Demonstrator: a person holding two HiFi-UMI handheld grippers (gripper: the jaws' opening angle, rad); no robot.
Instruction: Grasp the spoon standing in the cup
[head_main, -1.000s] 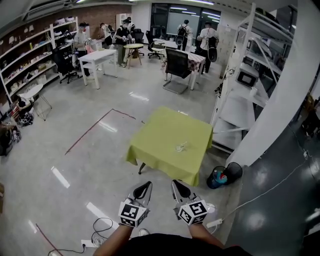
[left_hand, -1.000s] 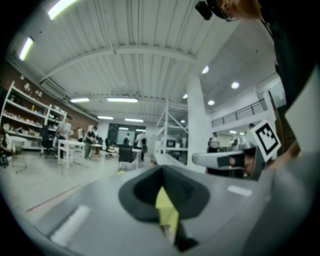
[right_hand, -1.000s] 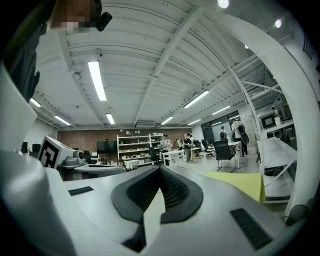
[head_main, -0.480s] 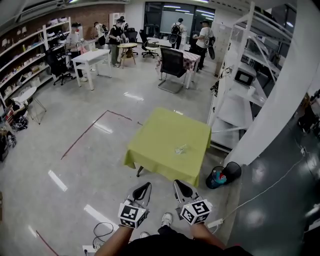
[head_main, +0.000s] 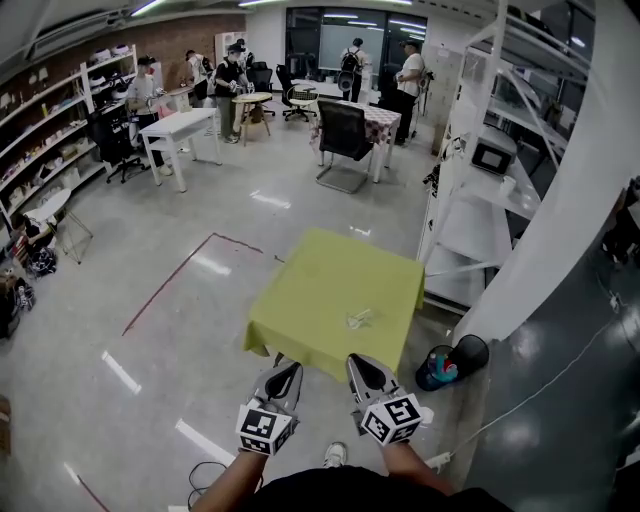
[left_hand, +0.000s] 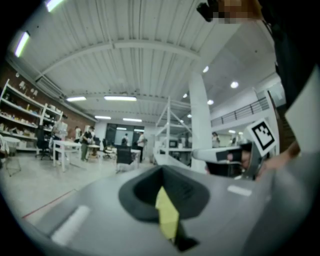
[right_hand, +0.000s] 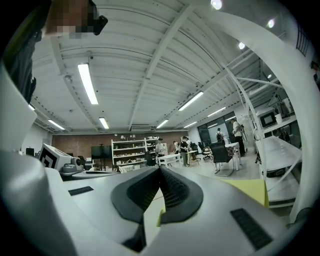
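A small clear cup (head_main: 360, 319) with a spoon in it, too small to make out well, lies or stands on the right part of a yellow-green tablecloth (head_main: 320, 290). Both grippers hang low in the head view, short of the table's near edge and above the floor. My left gripper (head_main: 288, 369) is shut with nothing in it. My right gripper (head_main: 358, 363) is beside it, also shut and empty. In the left gripper view the jaws (left_hand: 161, 171) meet, with a yellow sliver of cloth (left_hand: 166, 217) in the gap. The right gripper view shows its shut jaws (right_hand: 160, 170) and the cloth (right_hand: 250, 188) at right.
A black bin (head_main: 441, 362) with colourful contents stands at the table's right corner, by a white pillar (head_main: 560, 210) and metal shelving (head_main: 480, 190). A black chair (head_main: 340, 130) and several people are far behind. A red tape line (head_main: 180, 268) marks the floor at left.
The table has come nearer to the grippers and the whole scene has shifted as the person walks forward. Both grippers stay shut, side by side.
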